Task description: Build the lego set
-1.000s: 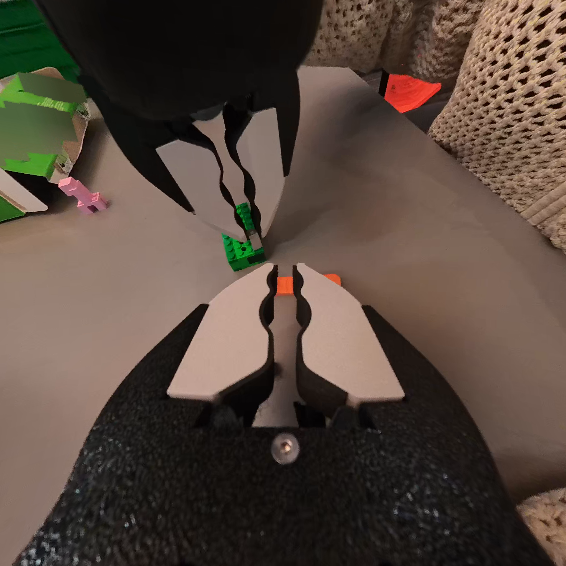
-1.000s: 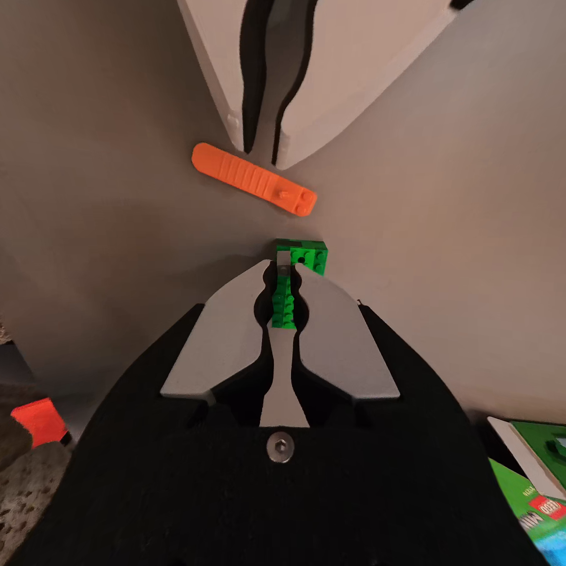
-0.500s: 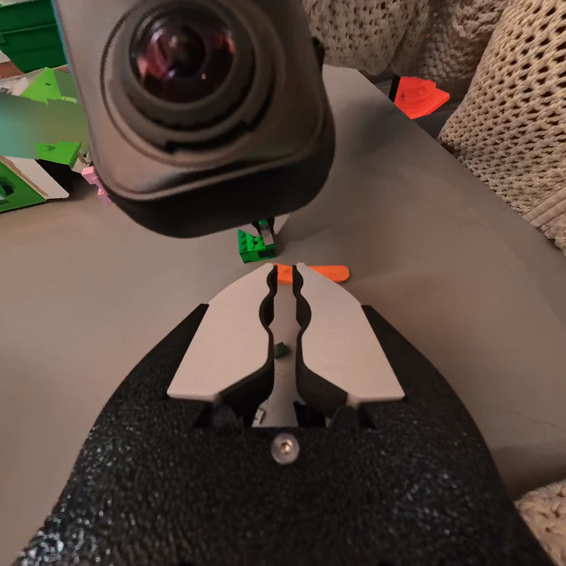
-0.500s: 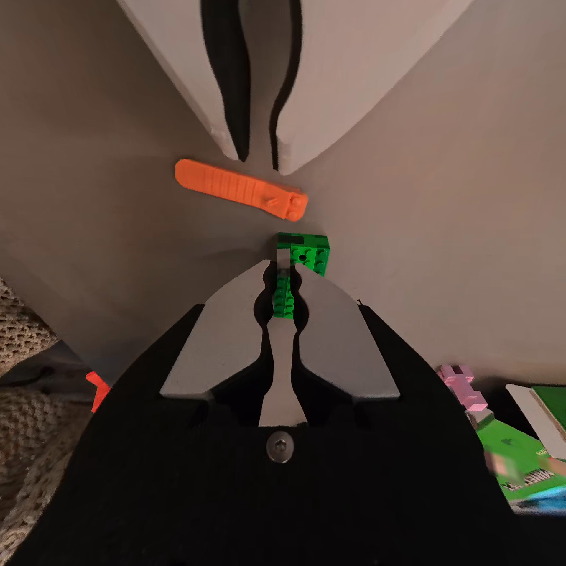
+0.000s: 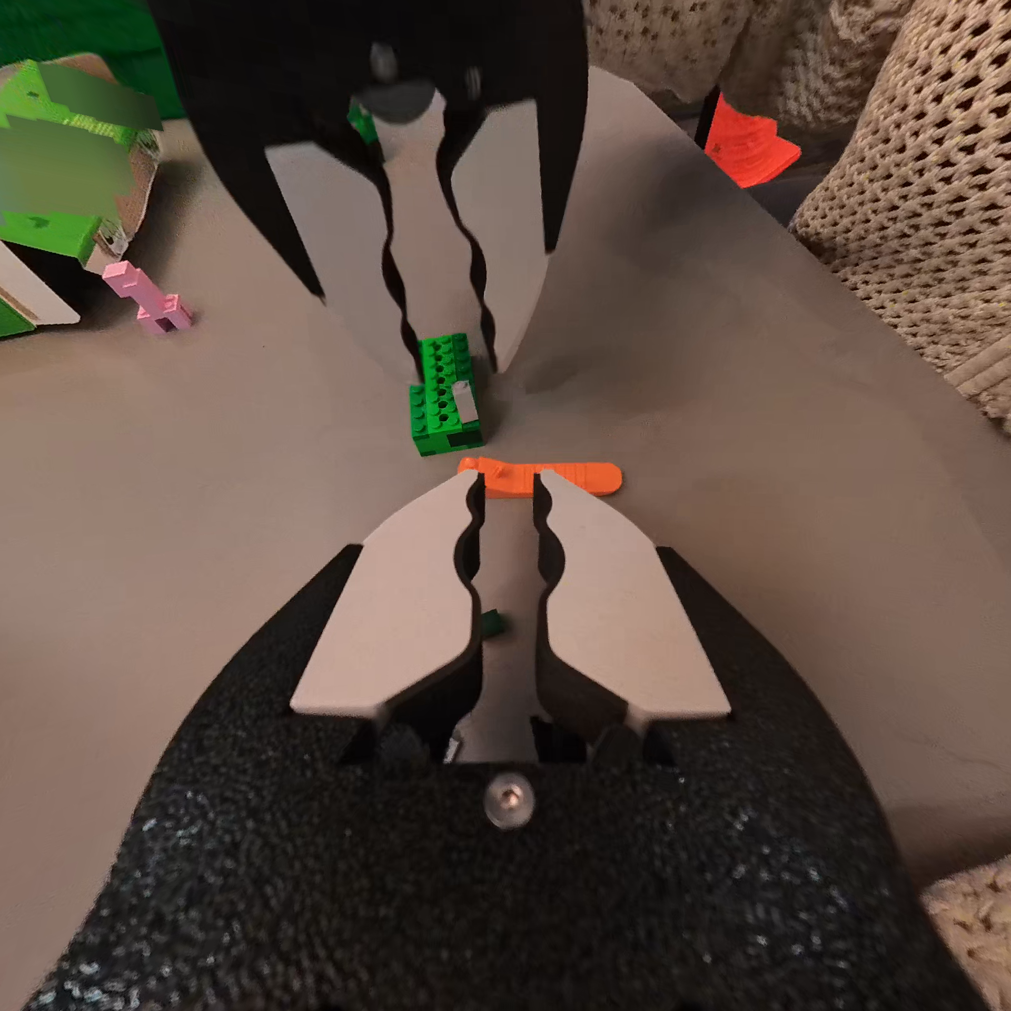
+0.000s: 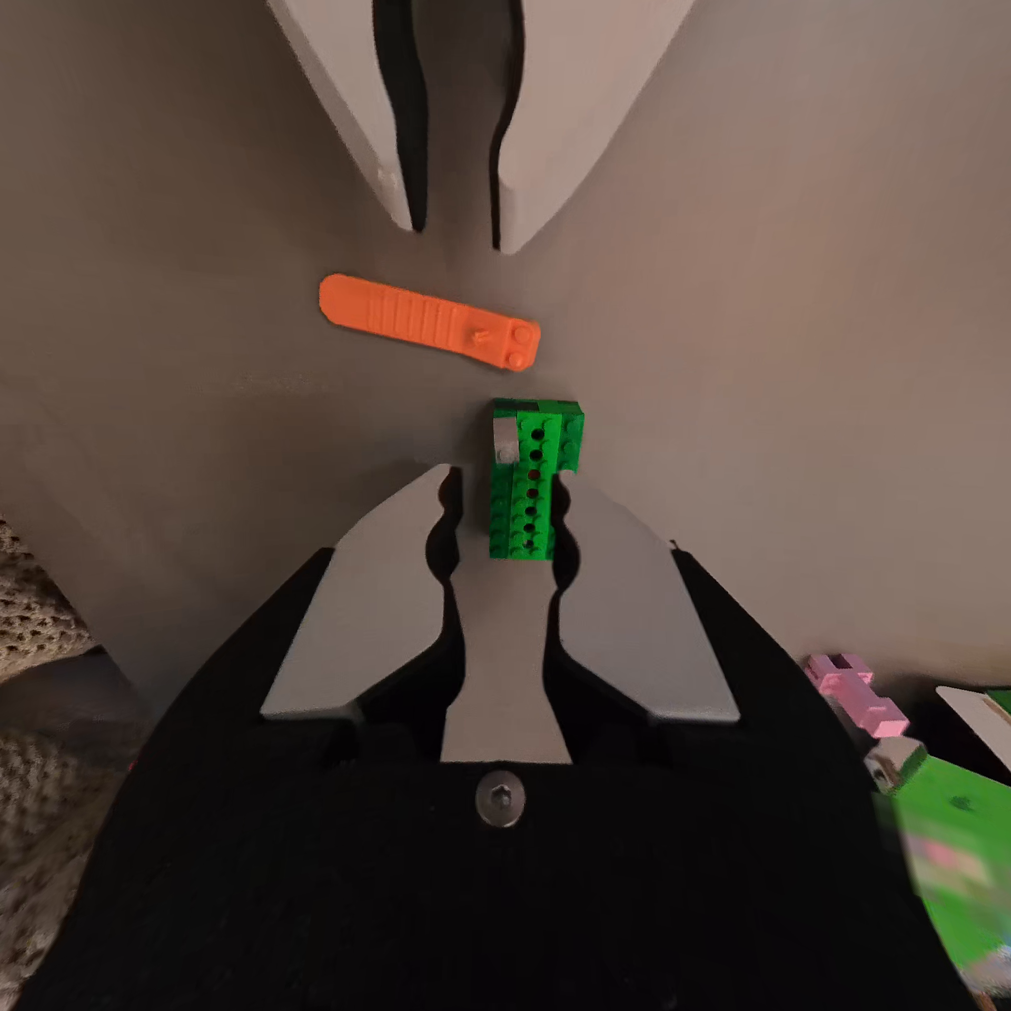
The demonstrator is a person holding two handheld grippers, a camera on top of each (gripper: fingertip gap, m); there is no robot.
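I observe the green lego assembly [image 6: 528, 481] lying on the grey desk [image 6: 766, 383], a grey piece fixed on one end. In the right wrist view it sits between the parted tips of my right gripper [image 6: 503, 473], its long body close against the right-hand finger [image 6: 613, 591]; I cannot tell whether they touch. The other finger stands clear, so the jaws are wide and hold nothing.

Just beyond the assembly lies the orange brick separator [image 6: 429, 323], flat and apart from it. Beyond that my left gripper [image 6: 457, 240] points back at me, jaws narrowly parted and empty.

From the left wrist view, the left gripper [image 5: 507, 481] hangs just over the separator [image 5: 547, 478], with the assembly [image 5: 446, 394] immediately beyond and the right gripper [image 5: 448, 350] standing over its far end. This view alone shows a small dark green piece [image 5: 492, 623] on the desk below the left jaws, and an orange-red object [image 5: 747, 145] past the desk's far right edge.

Open desk lies to both sides of the assembly. The right edge of the desk, as the left view sees it, is bordered by knitted cream fabric [image 5: 902, 230]. A pink lego figure [image 5: 150, 298] and a green box [image 5: 60, 180] crowd the far left; the right wrist view shows the figure [image 6: 853, 692] near its lower right corner.
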